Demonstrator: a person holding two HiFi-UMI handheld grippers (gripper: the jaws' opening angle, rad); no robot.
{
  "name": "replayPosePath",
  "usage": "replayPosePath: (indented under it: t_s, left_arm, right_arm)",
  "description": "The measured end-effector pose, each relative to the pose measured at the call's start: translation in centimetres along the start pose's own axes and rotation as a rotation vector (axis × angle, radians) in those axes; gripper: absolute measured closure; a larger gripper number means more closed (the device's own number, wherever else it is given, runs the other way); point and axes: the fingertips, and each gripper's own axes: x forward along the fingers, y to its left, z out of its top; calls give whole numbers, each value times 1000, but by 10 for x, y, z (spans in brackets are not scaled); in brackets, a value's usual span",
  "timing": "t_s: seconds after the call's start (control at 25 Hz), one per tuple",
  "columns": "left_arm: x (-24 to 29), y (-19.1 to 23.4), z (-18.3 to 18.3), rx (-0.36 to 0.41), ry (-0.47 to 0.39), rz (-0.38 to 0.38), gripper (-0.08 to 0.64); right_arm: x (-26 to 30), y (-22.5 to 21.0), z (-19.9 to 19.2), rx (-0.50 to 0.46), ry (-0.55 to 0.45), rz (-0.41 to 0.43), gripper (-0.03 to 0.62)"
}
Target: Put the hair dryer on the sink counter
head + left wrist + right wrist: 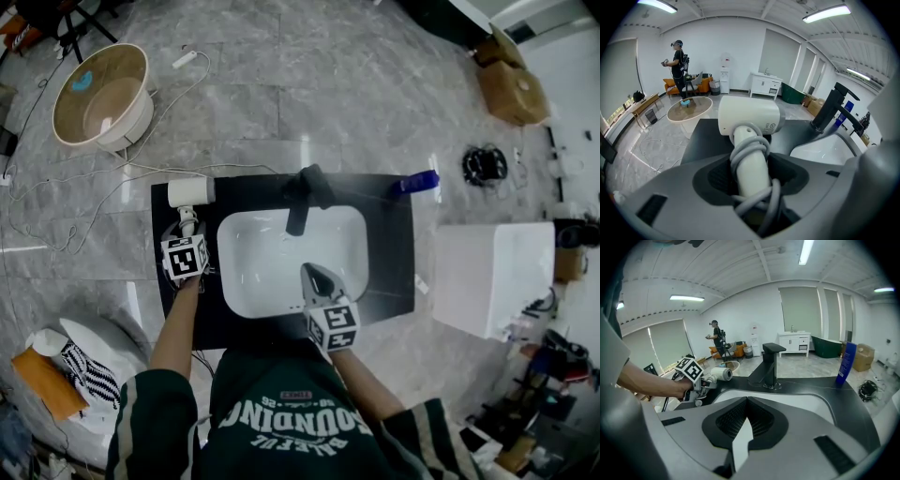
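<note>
White hair dryer point(190, 192), handle clamped in left claw point(188, 225) above table's point(394, 244) far-left corner, right claw point(317, 278) closed, empty; risk: set near edge, it topples to floor point(375, 84).

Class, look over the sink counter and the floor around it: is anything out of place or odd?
A round basin sits on the floor beyond the sink counter, with loose white cable snaking over the tiles beside it: a trip hazard. On the counter nothing looks spilled or askew.
</note>
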Motion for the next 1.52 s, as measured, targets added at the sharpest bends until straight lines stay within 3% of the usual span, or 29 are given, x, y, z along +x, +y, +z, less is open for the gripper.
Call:
replayPosePath:
  t_s: [0.48,1.04,1.28,1.4,1.52]
  left_arm:
    - [-3,-3,-1,-5,34,-29,313]
    - [-101,-24,8,61,-113,-7,316]
    - [-145,-59,6,126,-184,-26,500]
    - [-163,-74,7,136,-221,-25,552]
    - [-182,-94,12,149,-268,-40,558]
  right_arm:
    - [-15,-4,-4,15,-20,4,592]
    - [-24,5,22,-14,-107,116,592]
    - [-32,-7,33,-66,-146,130,592]
    - [-34,-12,41,-82,-179,140,592]
    - [-40,-17,50,-87,-203,143,592]
